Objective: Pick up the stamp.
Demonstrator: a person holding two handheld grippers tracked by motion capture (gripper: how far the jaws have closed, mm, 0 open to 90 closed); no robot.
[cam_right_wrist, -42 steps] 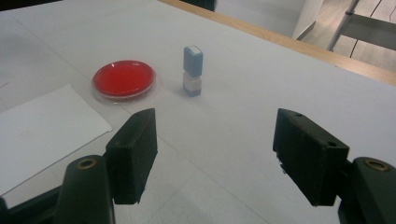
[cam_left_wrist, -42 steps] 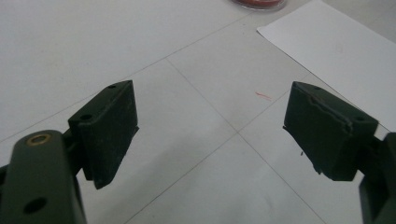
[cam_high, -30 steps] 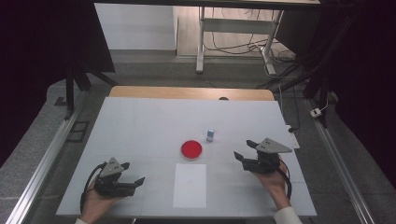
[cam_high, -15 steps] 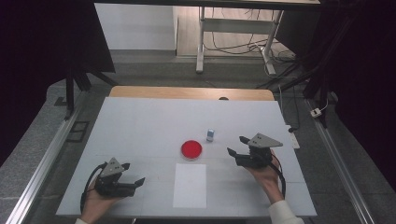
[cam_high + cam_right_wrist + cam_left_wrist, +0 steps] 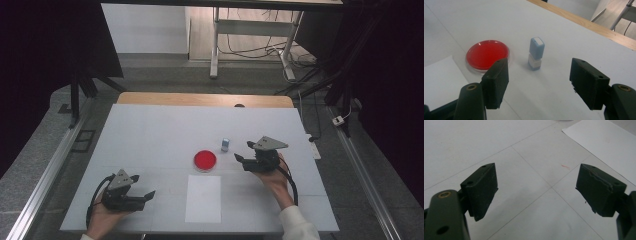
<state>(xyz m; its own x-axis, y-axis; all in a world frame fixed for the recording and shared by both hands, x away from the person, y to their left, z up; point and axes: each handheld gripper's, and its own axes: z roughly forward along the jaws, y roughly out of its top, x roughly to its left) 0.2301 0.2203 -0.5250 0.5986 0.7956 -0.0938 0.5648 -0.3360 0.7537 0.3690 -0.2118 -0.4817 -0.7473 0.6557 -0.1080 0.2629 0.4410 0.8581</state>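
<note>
Two claws work a white tabletop [image 5: 150, 130]: the left claw [image 5: 147, 195] rests near the front edge, jaws wide apart and empty, in the same spot as a second ago. Right of it lie a blank paper sheet [image 5: 203, 198] and a red dish [image 5: 205, 160]. The right claw [image 5: 239, 159], also wide open and holding nothing, has moved forward and leftward over the past second toward the small blue-and-white stamp [image 5: 536, 53], which stands upright just beside the dish — likely the approach to a grasp. No writing or brand is legible.
</note>
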